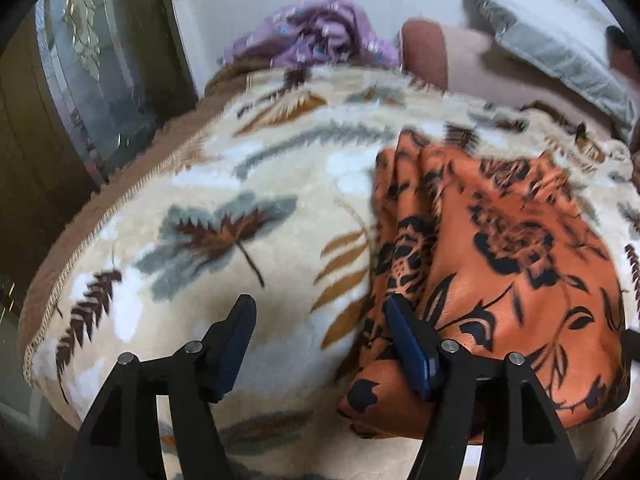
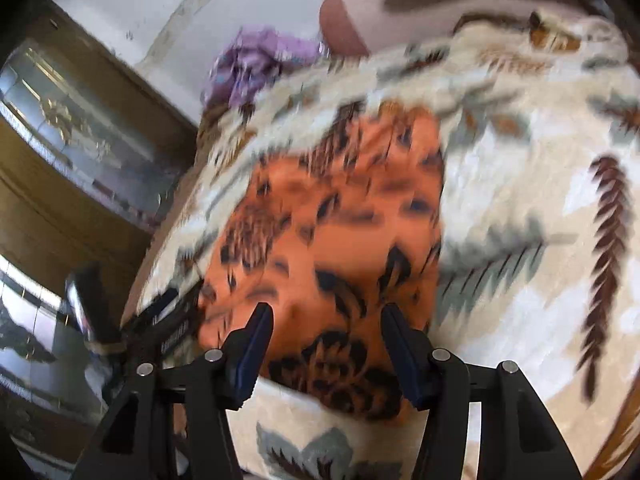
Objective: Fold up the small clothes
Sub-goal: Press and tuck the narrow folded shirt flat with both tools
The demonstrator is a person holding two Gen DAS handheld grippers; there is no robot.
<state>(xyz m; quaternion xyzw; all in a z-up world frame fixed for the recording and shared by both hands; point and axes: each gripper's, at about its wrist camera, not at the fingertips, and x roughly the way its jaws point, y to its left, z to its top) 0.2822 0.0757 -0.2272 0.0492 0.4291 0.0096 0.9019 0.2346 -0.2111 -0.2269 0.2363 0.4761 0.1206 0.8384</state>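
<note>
An orange garment with a black flower print (image 1: 500, 264) lies folded on a cream leaf-patterned blanket (image 1: 224, 200). My left gripper (image 1: 320, 312) is open above the blanket at the garment's left edge; its right finger (image 1: 408, 344) is over the orange cloth, its left finger (image 1: 236, 336) over the blanket. In the right wrist view the same garment (image 2: 332, 232) lies just ahead of my right gripper (image 2: 326, 320), which is open and empty above the garment's near edge. The right wrist view is motion-blurred.
A crumpled purple cloth (image 1: 320, 36) lies at the bed's far edge, with a pink bolster (image 1: 440, 52) and a grey pillow (image 1: 552, 56) beside it. A dark wooden glass-fronted cabinet (image 1: 80, 80) stands to the left. The blanket's edge (image 1: 120, 208) drops off on the left.
</note>
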